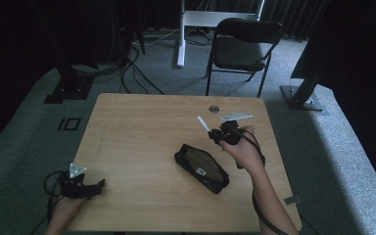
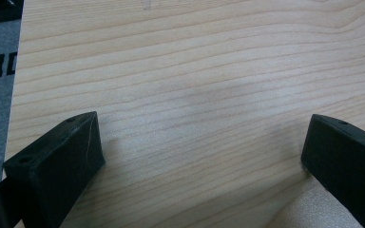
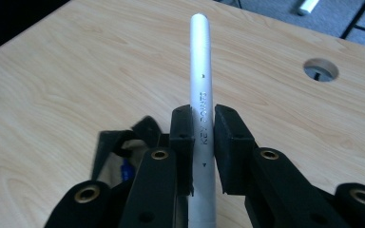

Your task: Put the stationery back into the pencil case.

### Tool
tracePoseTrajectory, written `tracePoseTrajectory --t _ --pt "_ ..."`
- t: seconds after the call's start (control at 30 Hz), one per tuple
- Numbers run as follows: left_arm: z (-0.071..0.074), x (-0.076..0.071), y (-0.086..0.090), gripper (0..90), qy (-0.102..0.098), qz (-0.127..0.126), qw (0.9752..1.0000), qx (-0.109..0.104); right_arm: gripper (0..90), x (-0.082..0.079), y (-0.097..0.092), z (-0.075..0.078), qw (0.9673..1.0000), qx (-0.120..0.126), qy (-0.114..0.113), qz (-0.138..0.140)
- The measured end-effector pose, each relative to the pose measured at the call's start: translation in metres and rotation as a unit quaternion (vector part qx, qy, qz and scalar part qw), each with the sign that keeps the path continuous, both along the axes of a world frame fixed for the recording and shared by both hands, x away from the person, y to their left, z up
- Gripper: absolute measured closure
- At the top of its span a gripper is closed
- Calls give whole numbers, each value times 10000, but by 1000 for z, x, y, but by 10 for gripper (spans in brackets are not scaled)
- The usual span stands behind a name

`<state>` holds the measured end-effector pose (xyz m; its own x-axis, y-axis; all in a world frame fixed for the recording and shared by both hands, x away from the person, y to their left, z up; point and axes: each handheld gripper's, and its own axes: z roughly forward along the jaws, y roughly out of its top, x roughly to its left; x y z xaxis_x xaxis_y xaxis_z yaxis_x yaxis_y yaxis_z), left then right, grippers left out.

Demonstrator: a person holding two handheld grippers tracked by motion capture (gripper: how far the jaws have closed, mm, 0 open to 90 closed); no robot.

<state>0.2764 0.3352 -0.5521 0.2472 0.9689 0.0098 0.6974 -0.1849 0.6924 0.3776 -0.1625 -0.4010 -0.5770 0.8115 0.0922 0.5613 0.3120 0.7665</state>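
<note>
Gripping a slim white pen (image 3: 203, 109) between its two black jaws, the right hand-held gripper (image 1: 214, 134) sits above the far right part of the wooden counter (image 1: 137, 142). In the right gripper view the pen runs straight up between the pads (image 3: 183, 137), which press on it from both sides near its lower half; its rounded tip points away from the hand-held gripper, and grey lettering runs along the barrel. In the high view the pen (image 1: 203, 123) sticks out of the jaws up and to the left, tilted, clear of the counter surface. The person's right hand (image 1: 245, 147) wraps the body of this hand-held gripper, and a grey three-cornered plate (image 1: 235, 117) rides on top of it.

Just below and left of the right hand-held gripper lies a black pencil case (image 1: 200, 167), set diagonally on the counter with its mouth open; its dark edge also appears in the right gripper view (image 3: 119, 152), beneath and left of the jaws. A round cable hole (image 1: 214, 108) marks the far edge of the counter.

The left hand-held gripper (image 1: 98, 186) rests at the near left corner of the counter, well apart from the pen and the case. Its jaws stand wide in the left gripper view, with bare wood (image 2: 195, 95) between them.
</note>
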Motion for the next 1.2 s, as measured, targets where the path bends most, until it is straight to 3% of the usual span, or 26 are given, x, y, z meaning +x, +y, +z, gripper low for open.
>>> tracePoseTrajectory --t 0.23,0.47,1.2 --pt "0 0 0 1 4 -13 10000 11 784 -14 7 1 9996 73 -124 247" --pt "0 0 0 1 -3 -4 10000 3 784 -25 12 -6 9991 36 -86 420" --pt "0 0 0 1 -1 -2 10000 3 784 -40 22 -47 9962 -310 188 794"
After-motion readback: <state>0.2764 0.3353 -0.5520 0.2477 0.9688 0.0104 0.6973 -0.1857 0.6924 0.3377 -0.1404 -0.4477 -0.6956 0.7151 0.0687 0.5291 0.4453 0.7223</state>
